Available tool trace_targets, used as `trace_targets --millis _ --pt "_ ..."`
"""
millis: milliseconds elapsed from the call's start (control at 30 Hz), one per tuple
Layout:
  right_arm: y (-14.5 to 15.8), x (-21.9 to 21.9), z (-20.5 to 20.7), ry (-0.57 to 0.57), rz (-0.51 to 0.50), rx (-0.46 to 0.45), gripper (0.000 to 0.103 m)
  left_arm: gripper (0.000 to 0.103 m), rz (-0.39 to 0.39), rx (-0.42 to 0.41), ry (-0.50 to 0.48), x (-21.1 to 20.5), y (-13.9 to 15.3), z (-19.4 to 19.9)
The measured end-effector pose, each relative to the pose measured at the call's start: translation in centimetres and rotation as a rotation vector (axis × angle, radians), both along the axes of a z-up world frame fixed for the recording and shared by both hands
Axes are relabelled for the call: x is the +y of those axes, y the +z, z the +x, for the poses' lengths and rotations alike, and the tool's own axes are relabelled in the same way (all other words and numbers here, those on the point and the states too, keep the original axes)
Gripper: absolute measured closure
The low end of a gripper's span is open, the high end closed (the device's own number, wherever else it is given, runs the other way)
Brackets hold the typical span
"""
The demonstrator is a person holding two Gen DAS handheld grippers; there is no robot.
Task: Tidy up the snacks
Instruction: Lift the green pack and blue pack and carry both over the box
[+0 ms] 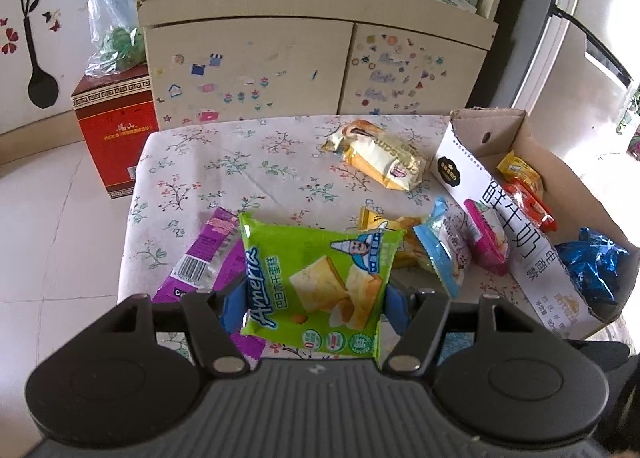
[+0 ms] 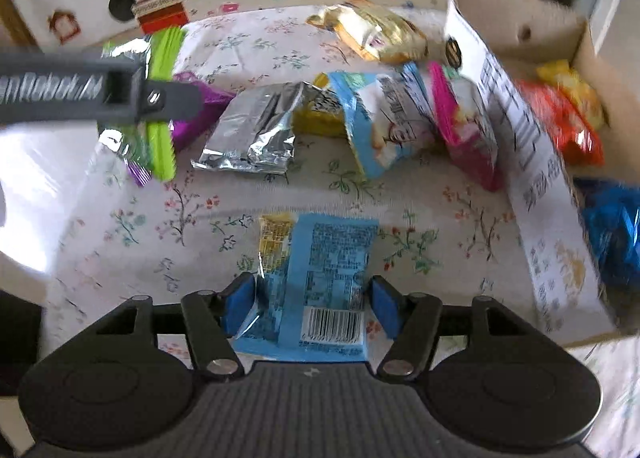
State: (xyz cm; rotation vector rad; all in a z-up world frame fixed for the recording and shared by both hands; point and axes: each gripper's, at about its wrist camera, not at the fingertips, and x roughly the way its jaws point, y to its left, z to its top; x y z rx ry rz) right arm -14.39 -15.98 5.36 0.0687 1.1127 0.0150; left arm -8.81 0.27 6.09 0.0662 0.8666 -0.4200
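My left gripper (image 1: 314, 308) is shut on a green Ameria snack packet (image 1: 316, 282) and holds it above the table; the right wrist view shows that gripper (image 2: 160, 97) edge-on with the green packet (image 2: 160, 105) in it. My right gripper (image 2: 314, 308) has its blue pads on both sides of a light blue snack packet (image 2: 320, 282), barcode side up, and is shut on it. A cardboard box (image 1: 472, 177) stands at the right and holds orange (image 1: 528, 205), yellow (image 1: 520, 169) and blue foil (image 1: 596, 262) snacks.
On the floral tablecloth (image 1: 240, 177) lie a purple packet (image 1: 204, 258), a croissant packet (image 1: 380, 157), a yellow packet (image 1: 380, 221), a blue-white packet (image 1: 444, 246) and a pink packet (image 1: 488, 242). A silver packet (image 2: 252, 129) shows in the right wrist view. A cupboard (image 1: 312, 65) stands behind, with a red box (image 1: 116, 129) on the floor.
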Motion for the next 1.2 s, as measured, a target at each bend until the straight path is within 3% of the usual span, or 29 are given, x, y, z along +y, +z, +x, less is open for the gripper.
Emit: trace_targets --millis 67,267,633,1000,1200 --pt "0.0 0.7 -0.1 0.018 -0.041 -0.017 0.044 0.036 0.003 -0.003 0.006 0.0 0.0 0.0" --pt "1.1 -0.1 -0.9 0.024 0.012 -0.027 0.045 0.036 -0.005 -0.018 0.029 0.0 0.5 0.3" --pt "6.9 -2.5 -2.2 0.001 0.085 -0.214 0.045 0.036 -0.016 -0.082 0.059 -0.6 1.8 0.9" --pt "11.0 -8.6 -2.4 -0.204 0.094 -0.405 0.045 0.036 -0.049 -0.172 0.027 -3.5 3.4 0.6" --pt "12.4 -12.2 -3.0 -0.317 0.11 -0.466 0.045 0.036 -0.068 -0.189 -0.027 -6.3 3.8 0.3"
